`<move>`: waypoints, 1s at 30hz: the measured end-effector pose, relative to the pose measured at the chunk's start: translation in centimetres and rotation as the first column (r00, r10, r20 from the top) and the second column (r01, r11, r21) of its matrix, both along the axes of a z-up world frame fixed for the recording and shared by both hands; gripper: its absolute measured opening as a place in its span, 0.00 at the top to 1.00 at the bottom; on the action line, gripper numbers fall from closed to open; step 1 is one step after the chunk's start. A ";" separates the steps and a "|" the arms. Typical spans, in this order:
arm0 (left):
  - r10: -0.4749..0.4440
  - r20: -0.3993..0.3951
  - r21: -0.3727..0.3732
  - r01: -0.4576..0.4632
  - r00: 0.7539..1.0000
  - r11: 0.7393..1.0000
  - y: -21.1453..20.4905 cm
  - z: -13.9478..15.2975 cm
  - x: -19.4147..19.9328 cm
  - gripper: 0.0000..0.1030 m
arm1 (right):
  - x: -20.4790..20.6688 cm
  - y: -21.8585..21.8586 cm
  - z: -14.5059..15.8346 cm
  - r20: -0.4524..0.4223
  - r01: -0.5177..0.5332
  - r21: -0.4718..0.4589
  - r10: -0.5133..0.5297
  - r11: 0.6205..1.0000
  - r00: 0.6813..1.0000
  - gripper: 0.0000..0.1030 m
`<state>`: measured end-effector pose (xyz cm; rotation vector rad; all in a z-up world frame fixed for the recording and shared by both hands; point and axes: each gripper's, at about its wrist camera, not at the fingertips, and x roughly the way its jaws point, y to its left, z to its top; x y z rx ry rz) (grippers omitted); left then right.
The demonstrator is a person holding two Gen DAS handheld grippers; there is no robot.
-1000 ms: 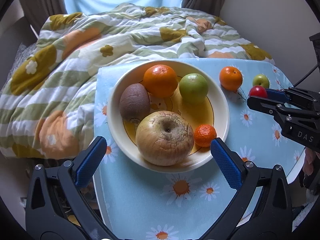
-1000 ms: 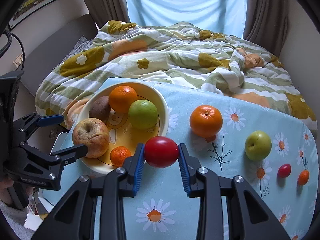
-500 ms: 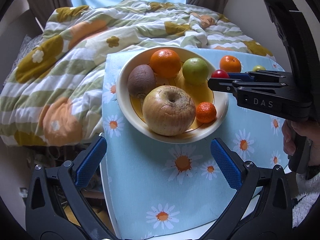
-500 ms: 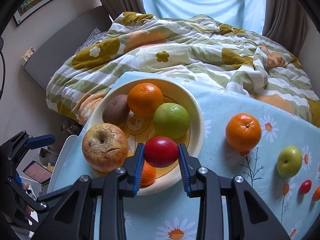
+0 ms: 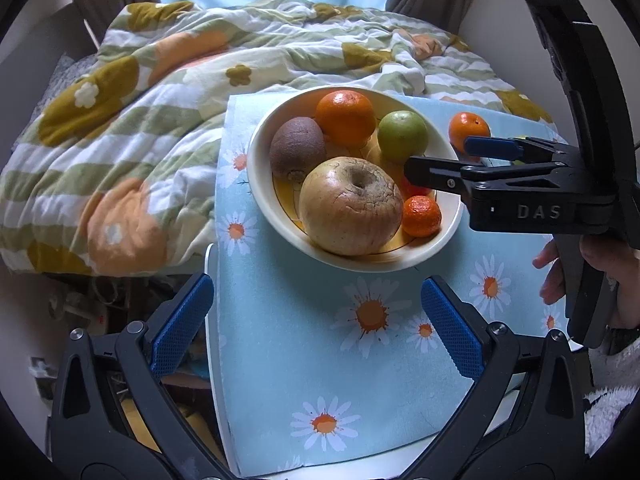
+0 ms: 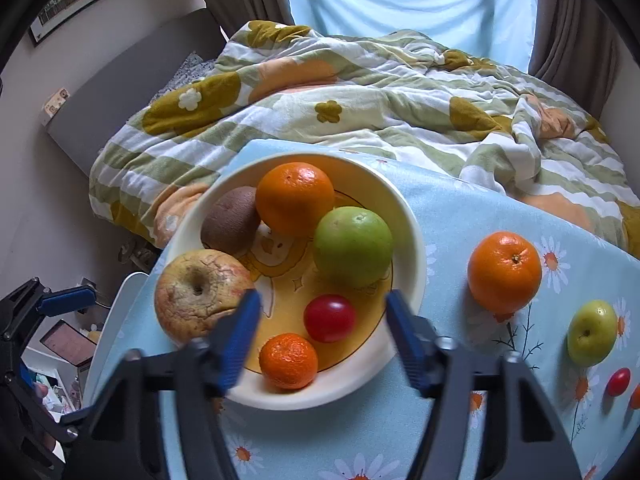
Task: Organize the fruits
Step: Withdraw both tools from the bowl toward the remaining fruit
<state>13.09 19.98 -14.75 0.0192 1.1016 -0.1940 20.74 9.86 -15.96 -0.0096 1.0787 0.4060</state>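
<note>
- Red and glossy, the small tomato-like fruit (image 6: 329, 318) now lies free on the yellow floor of the cream bowl (image 6: 416, 248), between the green apple (image 6: 353, 246) and the little mandarin (image 6: 288, 361).
- My right gripper (image 6: 322, 326) has just been opening: its blue ribbed jaws stand wide apart above the bowl's near rim, the red fruit lying below the gap but touched by neither.
- My left gripper (image 5: 316, 324) hangs with jaws apart and nothing in them, over the daisy-print cloth at the table's near edge.
- Six fruits sit in the bowl: a big wrinkled, cracked apple (image 5: 351, 205), a fuzzy brown kiwi (image 5: 297, 148), a dimpled orange (image 5: 346, 118), plus the three above.
- Left on the table, toward its right edge: a large orange (image 6: 505, 271), a small yellow-green apple (image 6: 592, 332), a small red fruit (image 6: 618, 381) and an orange speck cut off by the frame.
- By my judgement, the job is past halfway, with four pieces to fetch.
- All are round and smooth-skinned, so likely to roll; the bowl is crowding.
</note>
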 end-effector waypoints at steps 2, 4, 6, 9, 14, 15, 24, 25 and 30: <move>0.013 0.007 0.012 -0.013 1.000 1.000 0.0 0.2 -0.2 0.00 | -0.3 -0.2 0.5 0.031 0.001 0.019 -0.001 1.000 1.000 0.07; 0.022 0.008 0.016 -0.022 1.000 1.000 0.1 0.3 -0.4 0.00 | -0.6 -0.1 0.7 0.046 -0.001 0.017 0.000 1.000 0.999 0.07; 0.026 0.008 0.014 -0.026 1.000 1.000 0.1 0.4 -0.7 0.00 | -0.8 -0.2 0.8 0.050 0.005 0.013 -0.006 1.000 0.999 0.07; 0.017 0.019 0.013 -0.018 1.000 1.000 -0.2 0.9 -1.3 0.00 | -1.3 -0.6 1.0 0.059 0.013 0.020 -0.014 1.000 0.998 0.06; 0.011 0.045 0.026 -0.012 0.999 1.000 -0.7 2.1 -1.9 0.00 | -2.3 -1.3 2.0 0.073 0.003 0.012 -0.004 1.000 0.997 0.01; 0.010 0.052 0.032 -0.011 0.999 0.999 -0.9 2.4 -2.0 0.00 | -2.5 -1.5 2.3 0.076 0.000 0.014 -0.001 1.000 0.997 0.01; 0.000 0.127 0.056 -0.007 0.992 0.998 -2.9 6.0 -3.2 0.00 | -4.8 -4.2 6.2 0.102 0.013 0.012 -0.014 1.000 0.995 0.01; -0.005 0.135 0.065 -0.004 0.991 0.998 -3.3 6.5 -3.4 0.00 | -5.2 -4.7 6.7 0.107 0.019 0.010 -0.020 1.000 0.994 0.01; -0.017 0.176 0.081 0.002 0.984 0.997 -5.8 8.5 -4.0 0.00 | -6.7 -8.3 9.2 0.128 0.068 0.014 -0.070 0.998 0.989 0.01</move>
